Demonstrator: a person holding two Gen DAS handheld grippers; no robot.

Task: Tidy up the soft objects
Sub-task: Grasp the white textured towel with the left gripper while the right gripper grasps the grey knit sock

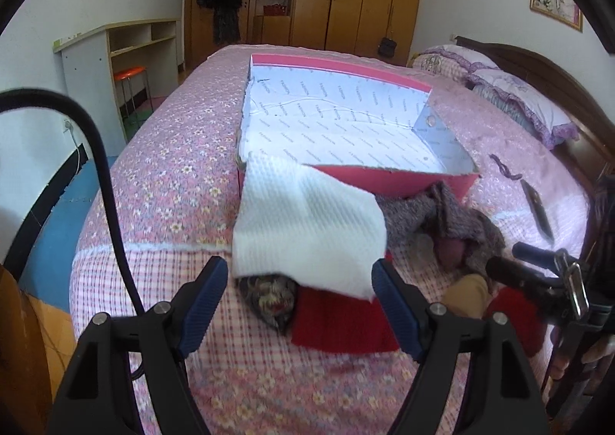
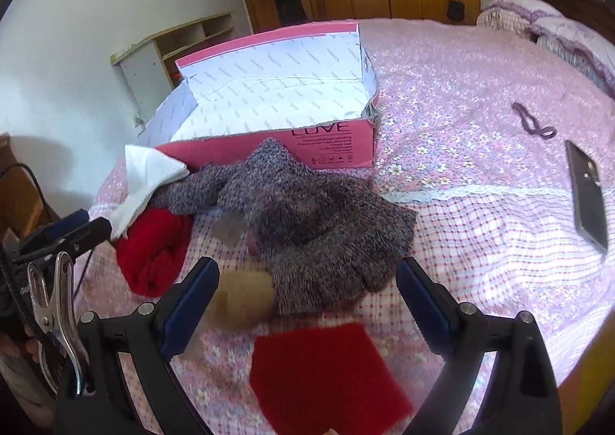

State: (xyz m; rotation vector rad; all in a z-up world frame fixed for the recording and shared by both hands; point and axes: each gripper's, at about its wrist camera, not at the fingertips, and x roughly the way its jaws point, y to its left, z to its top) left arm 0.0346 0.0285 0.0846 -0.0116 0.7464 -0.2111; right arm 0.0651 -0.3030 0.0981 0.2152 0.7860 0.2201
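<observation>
A pink bedspread [image 1: 161, 181] covers a bed, and an open pink box [image 1: 346, 120] with a white lining sits on it, its inside bare. A white cloth [image 1: 307, 227] drapes over the box's near left corner and hangs down in front of the left gripper [image 1: 300, 281], whose blue-padded jaws stand wide apart on either side of the cloth's lower edge; whether they touch it cannot be told. A red cloth [image 1: 338, 323] and a patterned piece [image 1: 269, 296] lie beneath. The right gripper [image 2: 307, 281] is also wide open, over a grey knit [image 2: 315, 219] lying against the box's front wall. Near it lie a red pad [image 2: 326, 373] and a tan item [image 2: 246, 300]. To the right, open bedspread holds only a phone [image 2: 586, 193] and a purple band [image 2: 532, 122].
</observation>
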